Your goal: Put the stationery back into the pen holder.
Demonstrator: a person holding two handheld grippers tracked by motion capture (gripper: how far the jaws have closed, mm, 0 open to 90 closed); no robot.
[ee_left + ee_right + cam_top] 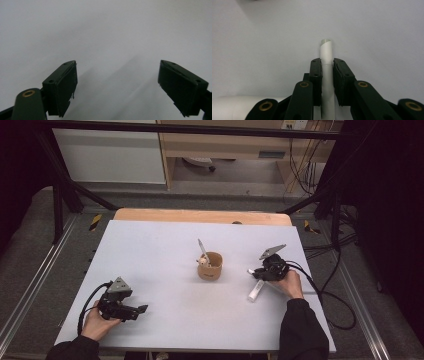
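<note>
My right gripper [252, 271] lies low over the white table right of centre, its jaws pointing left. In the right gripper view it [327, 68] is shut on a thin white pen-like stick [326, 52] that runs between the pads and pokes out past the tips. A thicker white tube [255, 291] lies on the table just beside that hand. A tan cup [210, 267] stands mid-table with a grey pen [202, 248] and a small pale-topped piece [202, 261] standing in it. My left gripper [142, 310] rests at the front left, open, with bare table between its pads [63, 87].
The white sheet [165, 250] covers most of a wooden table whose far edge [200, 215] shows. Cables [325, 295] trail off the right side. A black frame and grey floor surround the table.
</note>
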